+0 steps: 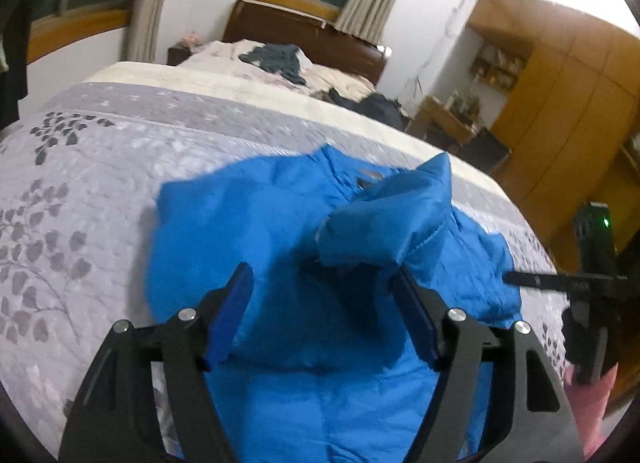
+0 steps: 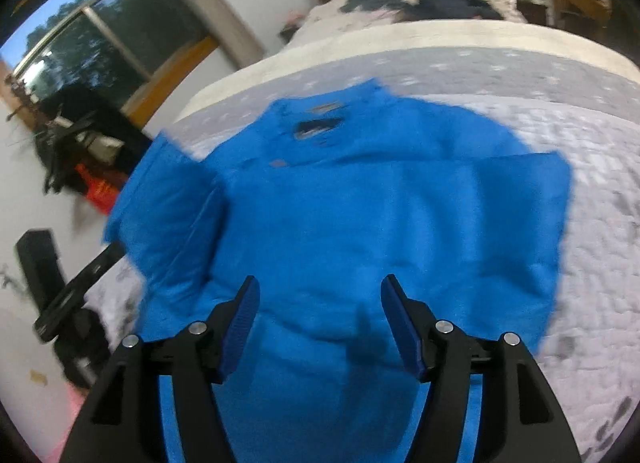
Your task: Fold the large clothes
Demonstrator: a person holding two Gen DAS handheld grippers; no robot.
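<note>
A bright blue padded jacket (image 1: 256,231) lies on the grey leaf-print bedspread (image 1: 80,191), collar away from me. My left gripper (image 1: 324,299) hovers open over its lower half, nothing between the fingers. One sleeve (image 1: 392,219) is bunched and raised just beyond the right finger; I cannot tell if it touches the pad. In the right wrist view the jacket (image 2: 380,223) spreads wide, with its collar label (image 2: 320,127) at the far end. My right gripper (image 2: 322,307) is open above the hem area. A sleeve (image 2: 168,215) hangs off the left side.
Beyond the bedspread (image 2: 580,223) lie a rumpled quilt with dark clothes (image 1: 276,57) and a brown headboard (image 1: 304,35). Wooden wardrobes (image 1: 572,119) stand at the right. The bed's edge drops off at the right (image 1: 532,223). A pink sleeve (image 1: 588,403) shows at the lower right.
</note>
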